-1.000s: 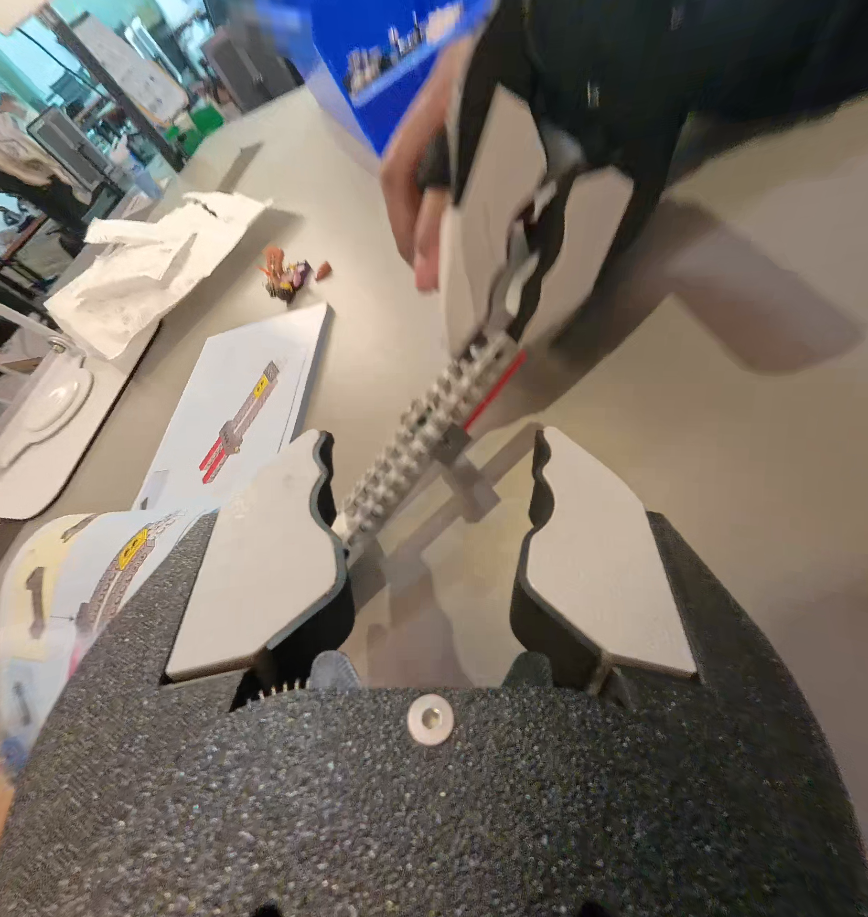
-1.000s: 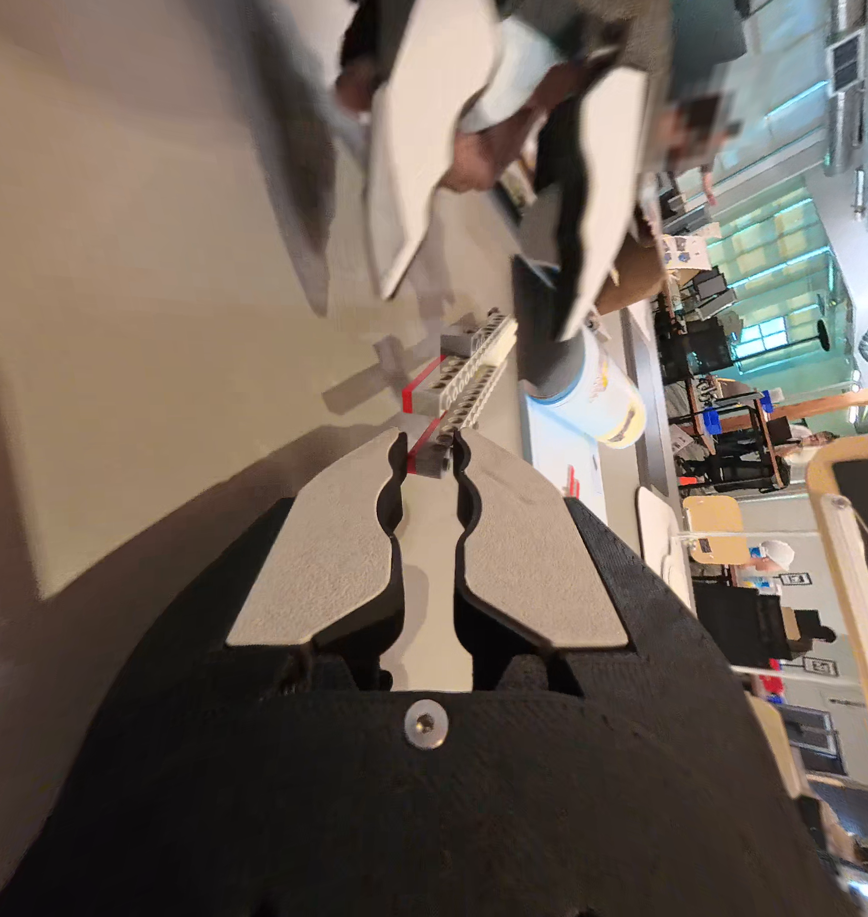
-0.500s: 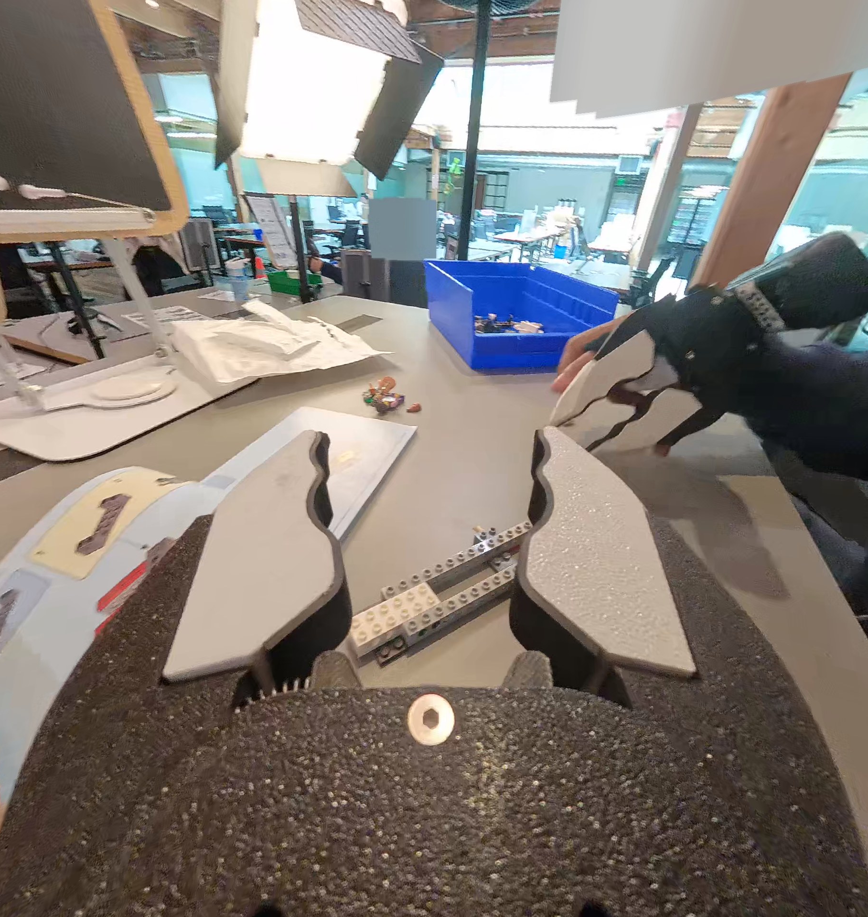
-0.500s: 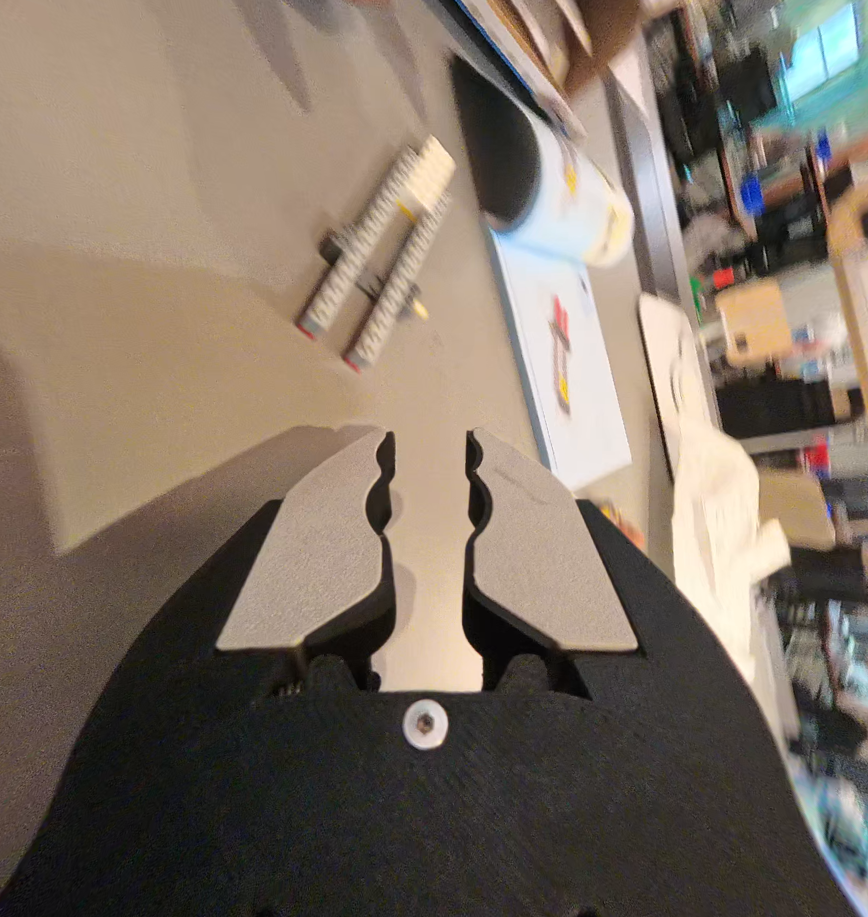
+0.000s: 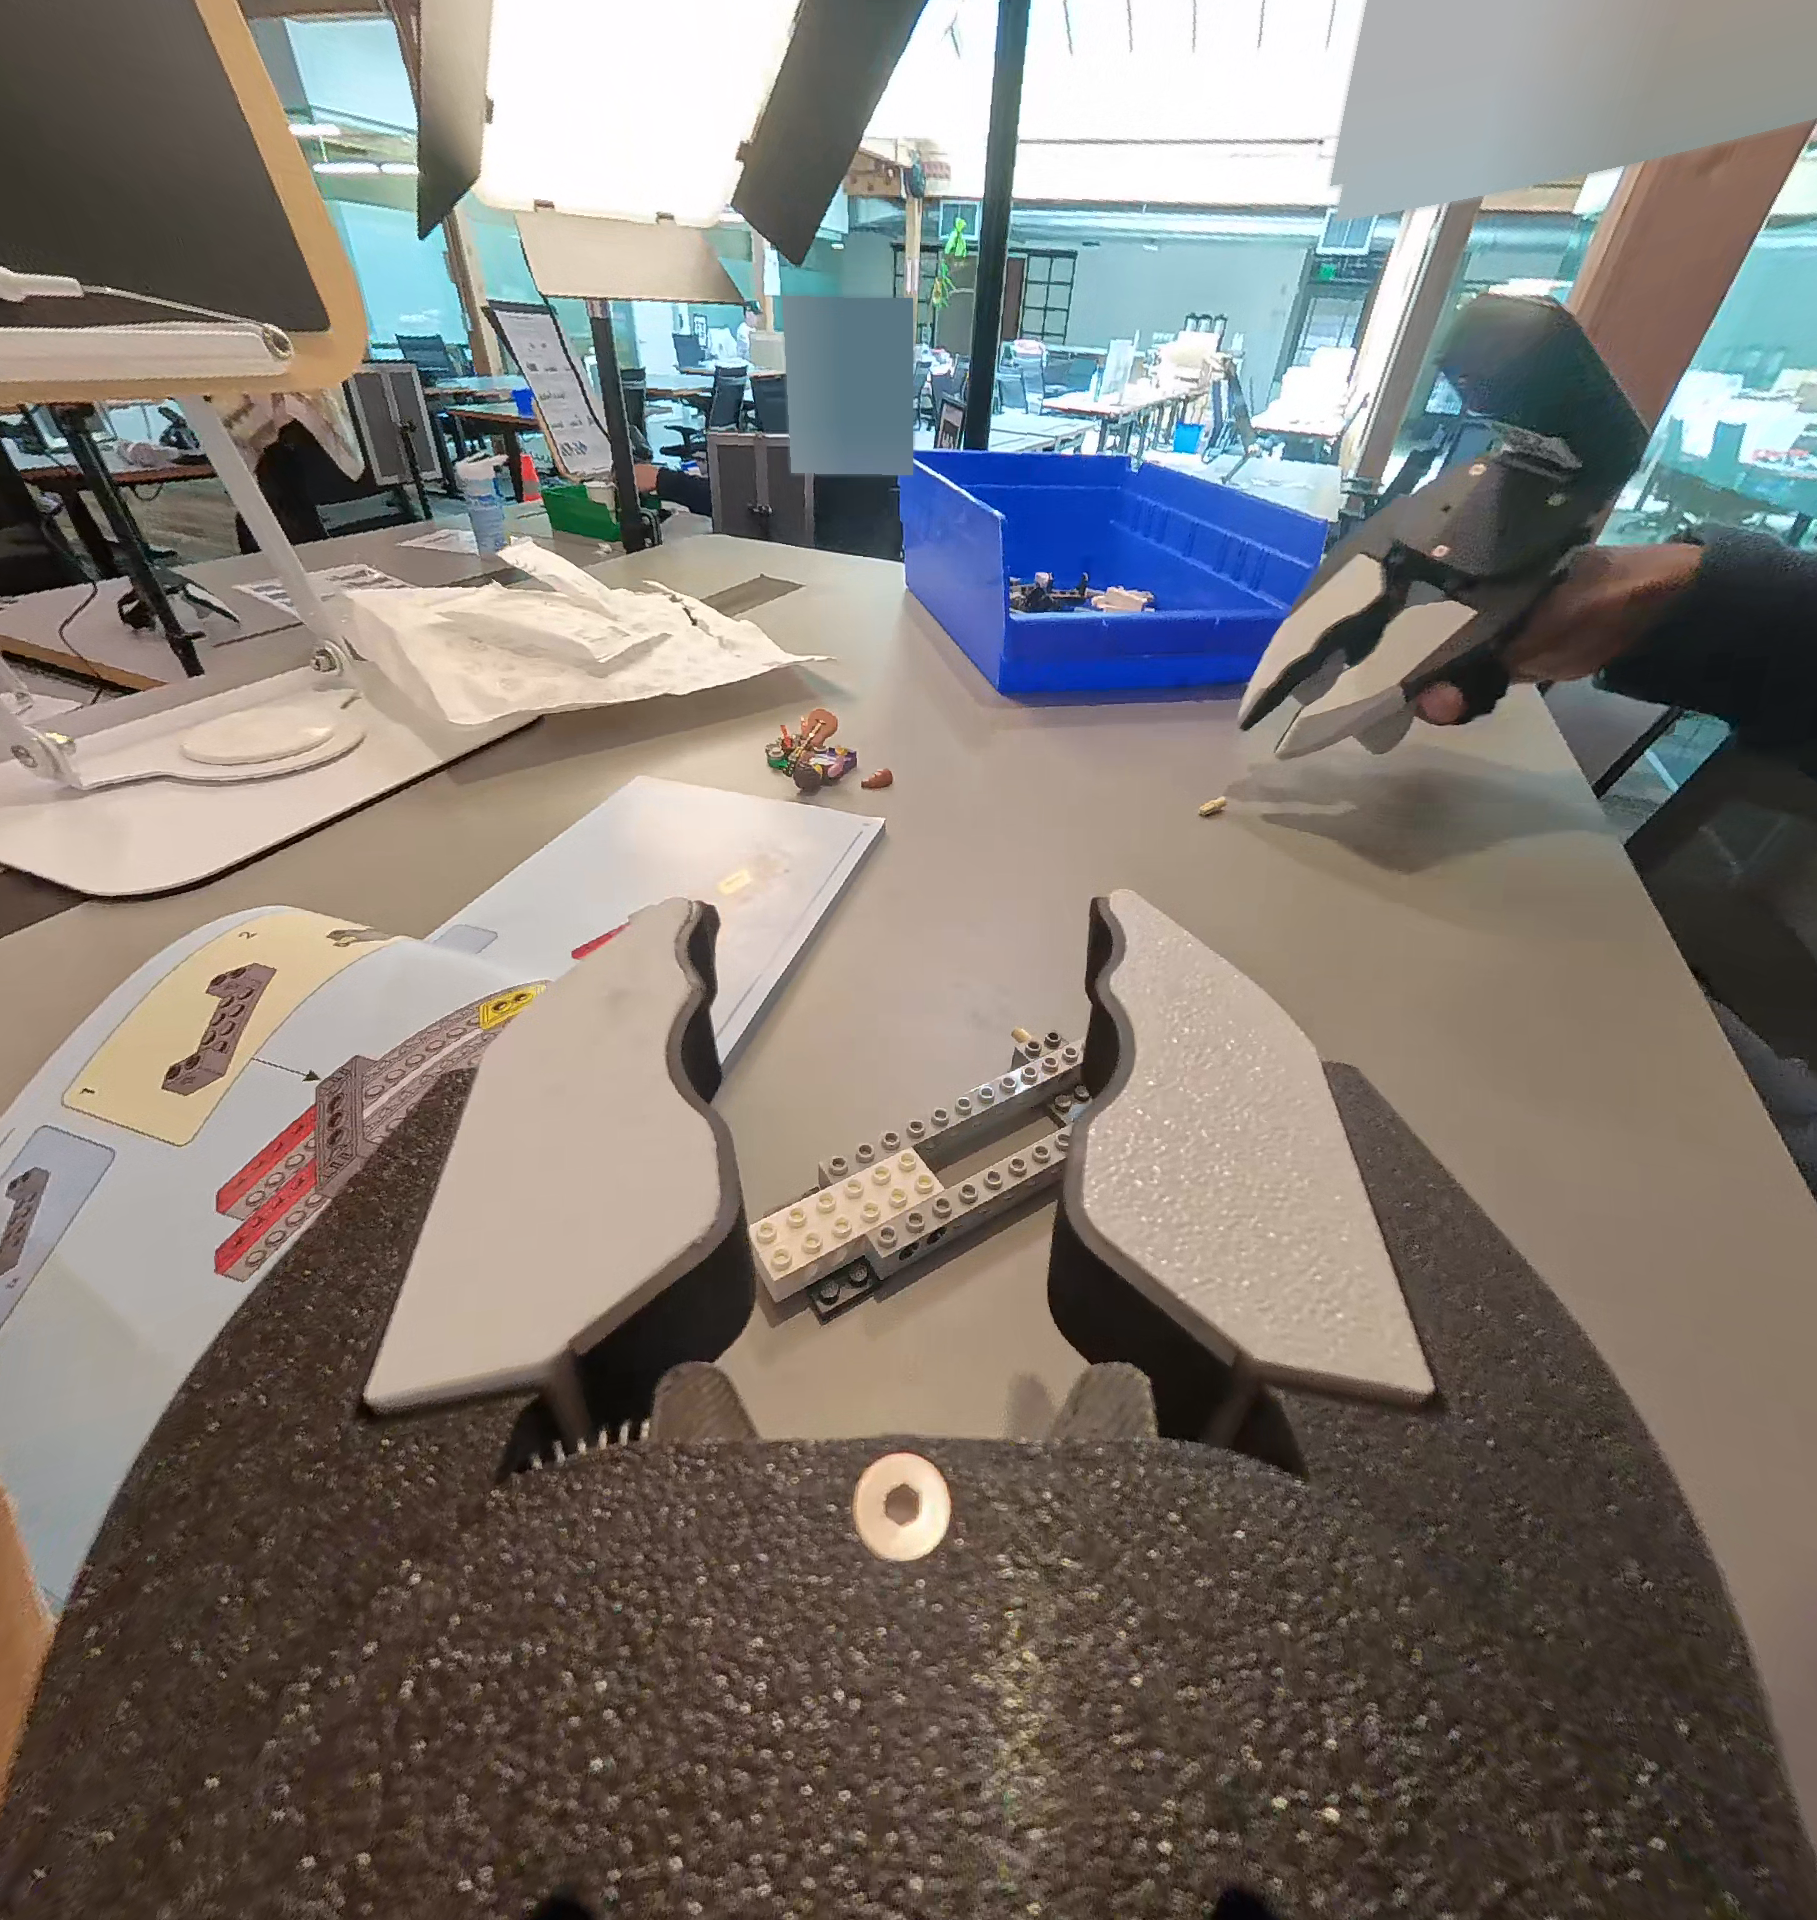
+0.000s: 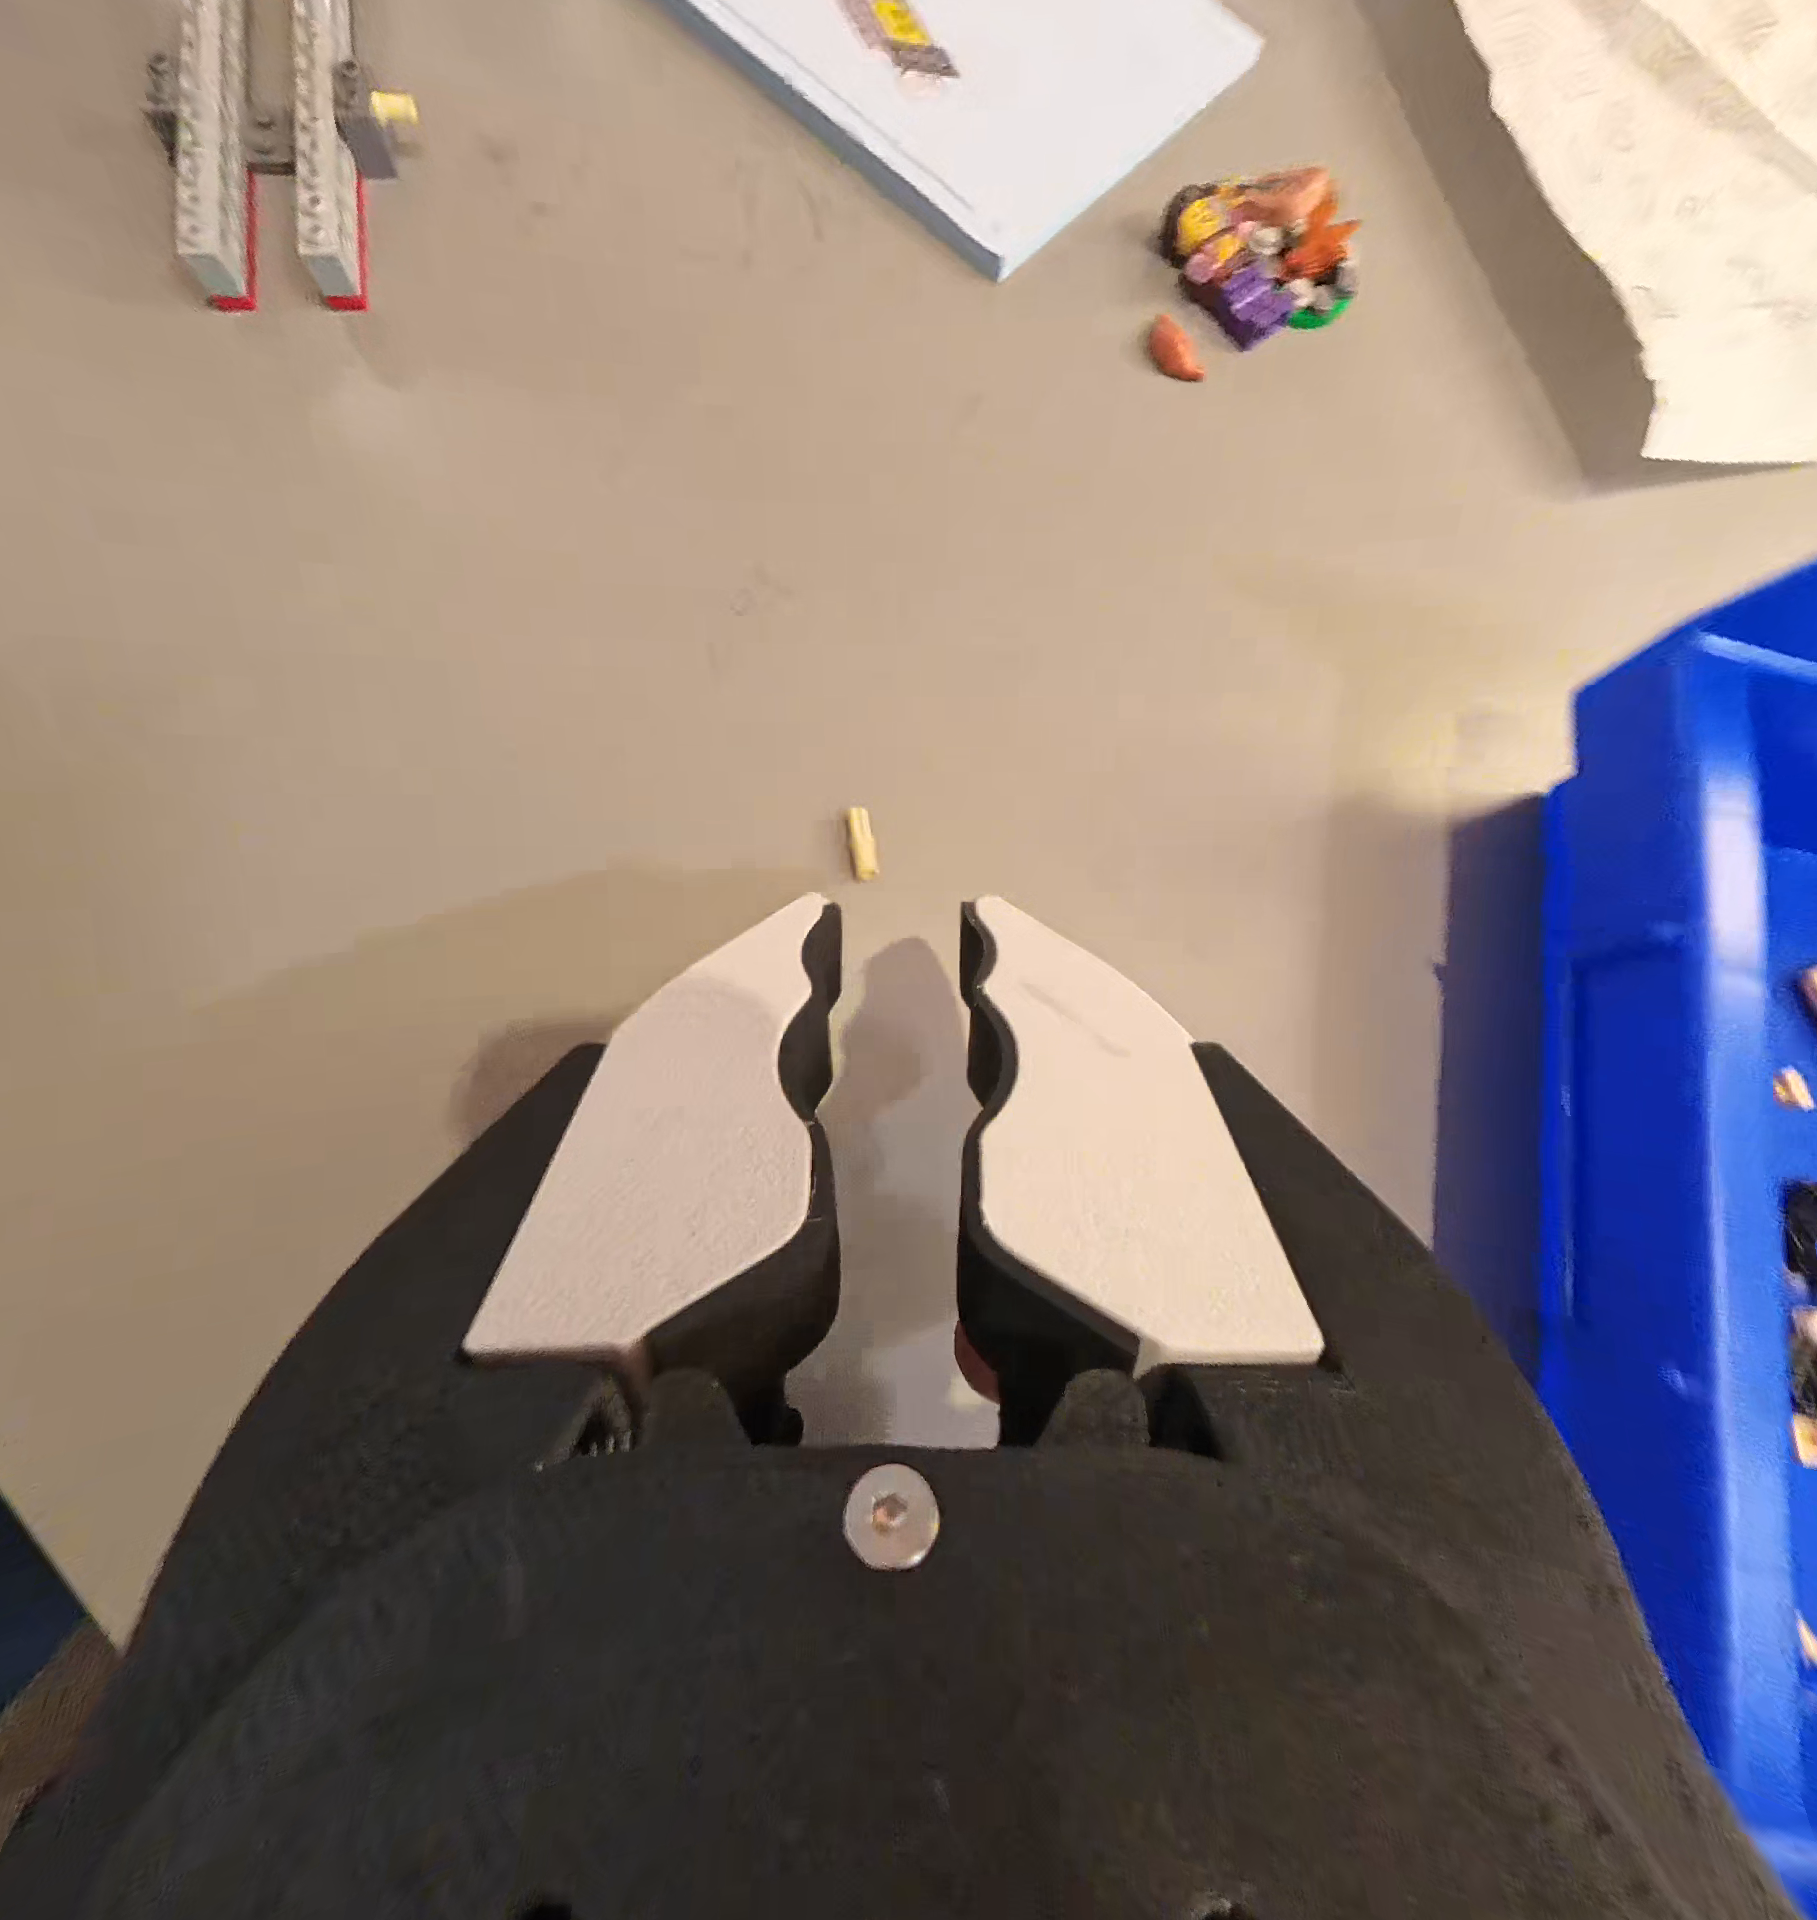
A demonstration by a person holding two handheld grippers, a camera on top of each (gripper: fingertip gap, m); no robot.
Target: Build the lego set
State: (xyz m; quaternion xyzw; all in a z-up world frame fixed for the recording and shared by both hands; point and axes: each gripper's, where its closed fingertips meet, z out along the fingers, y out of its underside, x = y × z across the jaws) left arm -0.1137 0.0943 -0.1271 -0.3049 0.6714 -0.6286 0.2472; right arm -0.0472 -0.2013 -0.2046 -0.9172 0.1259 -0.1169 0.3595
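Left gripper [image 5: 899, 914]: fingers wide apart, nothing clamped. Below and between them, flat on the grey counter [image 5: 1351, 987], a long grey brick assembly of two parallel studded beams with a white plate on its near end [image 5: 935, 1174]. Far end of assembly hidden behind right-hand finger [image 5: 1195, 1122]; contact there not resolvable. Near end clear of the other finger. Long axis slanted across the gap, near-left to far-right. Open instruction booklet, pale blue pages [image 5: 675, 883], just left of the assembly, near pages curling up beside the gripper body.

Right gripper [image 6: 901, 904]: fingers a small way apart, bare counter between them, nothing held. Raised over the counter toward its right edge, tips angled down. Small cream-coloured peg [image 6: 861, 844] lying on the counter just beyond the tips, a little toward the left fingertip [image 6: 816, 914], not between them, not touched. Peg's long axis roughly in line with the fingers' reach. Right gripper much the nearer of the two to this peg; left well apart from it.

Blue plastic bin holding loose pieces [image 6: 1714, 935] to the right gripper's right, at the far edge of the counter. Small cluster of coloured bricks with a brown piece beside it [image 5: 816, 750] mid-counter. Crumpled white paper bag [image 5: 571, 644] toward the far left edge.
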